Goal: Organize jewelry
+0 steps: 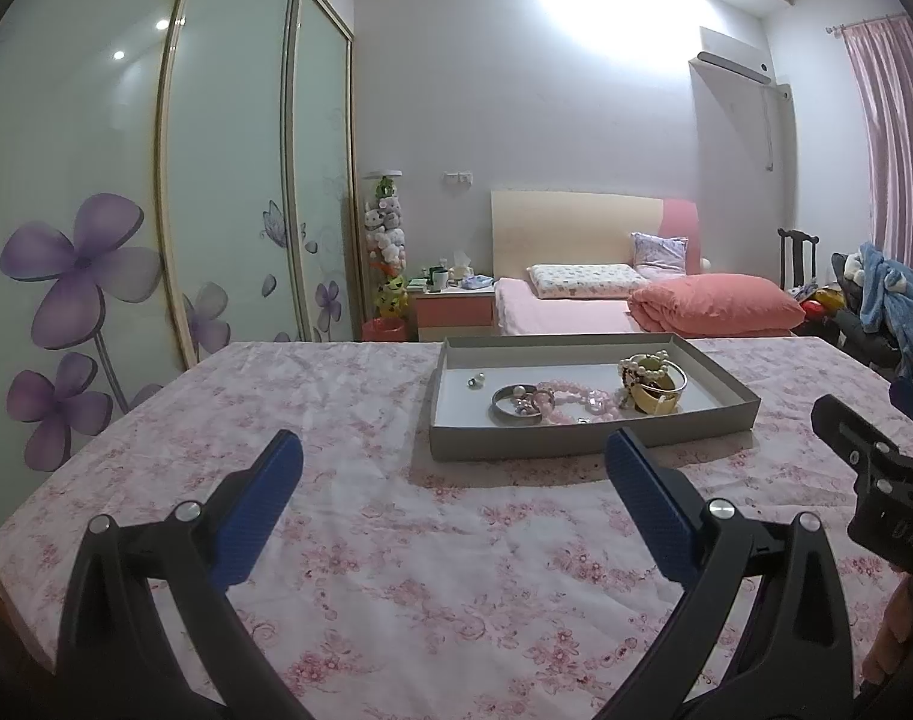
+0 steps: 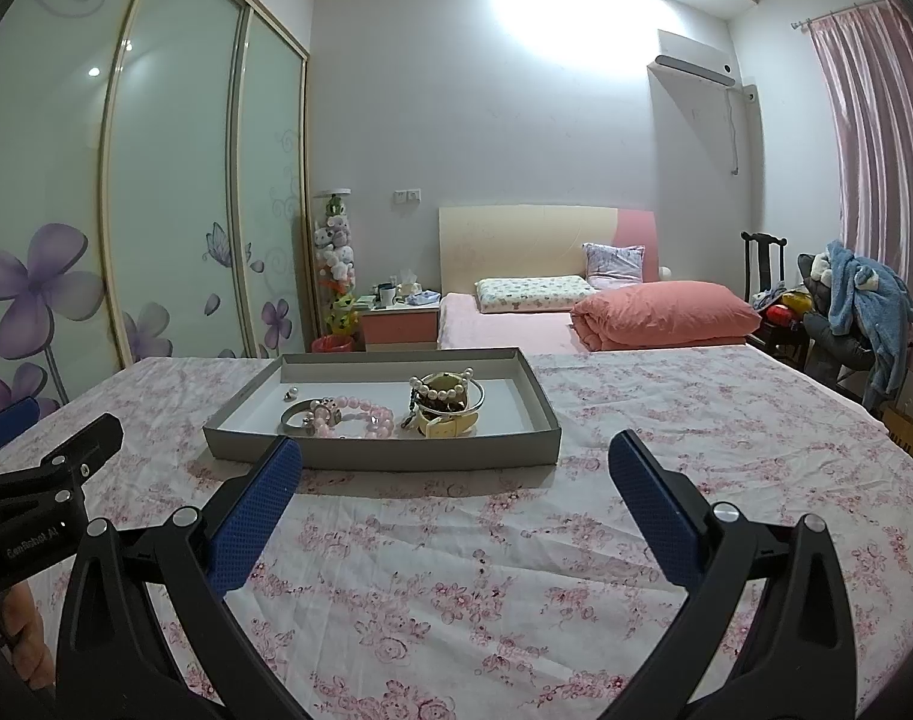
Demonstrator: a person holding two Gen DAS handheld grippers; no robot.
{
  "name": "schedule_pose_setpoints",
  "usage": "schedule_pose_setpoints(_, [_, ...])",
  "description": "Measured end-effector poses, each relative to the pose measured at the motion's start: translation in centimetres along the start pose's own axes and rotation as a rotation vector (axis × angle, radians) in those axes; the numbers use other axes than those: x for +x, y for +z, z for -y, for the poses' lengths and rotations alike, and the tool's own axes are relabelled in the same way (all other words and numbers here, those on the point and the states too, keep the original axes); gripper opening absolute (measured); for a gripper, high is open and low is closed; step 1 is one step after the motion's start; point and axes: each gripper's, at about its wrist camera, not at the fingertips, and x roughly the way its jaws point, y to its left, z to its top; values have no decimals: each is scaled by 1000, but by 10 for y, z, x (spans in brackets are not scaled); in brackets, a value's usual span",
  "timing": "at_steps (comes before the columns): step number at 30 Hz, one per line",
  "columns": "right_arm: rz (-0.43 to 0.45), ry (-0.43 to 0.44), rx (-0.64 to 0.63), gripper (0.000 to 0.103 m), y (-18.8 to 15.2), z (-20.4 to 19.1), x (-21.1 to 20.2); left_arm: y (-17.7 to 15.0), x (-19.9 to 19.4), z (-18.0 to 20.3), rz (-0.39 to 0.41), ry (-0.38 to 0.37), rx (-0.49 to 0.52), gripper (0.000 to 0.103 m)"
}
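A shallow grey tray (image 1: 582,443) (image 2: 384,455) lies on a pink floral cloth. In it are a silver bangle (image 1: 507,407) (image 2: 294,413), a pink bead bracelet (image 1: 567,397) (image 2: 360,414), a pearl bracelet on a gold bangle and cream watch (image 1: 651,384) (image 2: 447,399), and a small pearl ring (image 1: 475,381) (image 2: 290,394). My left gripper (image 1: 453,456) is open and empty, just short of the tray's near side. My right gripper (image 2: 456,456) is open and empty, in front of the tray's right half. Each gripper shows at the edge of the other's view.
The floral cloth (image 1: 396,570) (image 2: 666,420) covers the table. Behind are a bed with a coral quilt (image 1: 714,303) (image 2: 660,312), a nightstand (image 1: 453,306), a glass wardrobe with purple flowers (image 1: 126,210) on the left, and a chair with clothes (image 2: 858,300) on the right.
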Motion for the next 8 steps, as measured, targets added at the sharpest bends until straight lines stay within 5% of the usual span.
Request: schedule_pose_setpoints(8, [0,0,0,101,1,1,0,2,1,-3,-6,-1,-11,99])
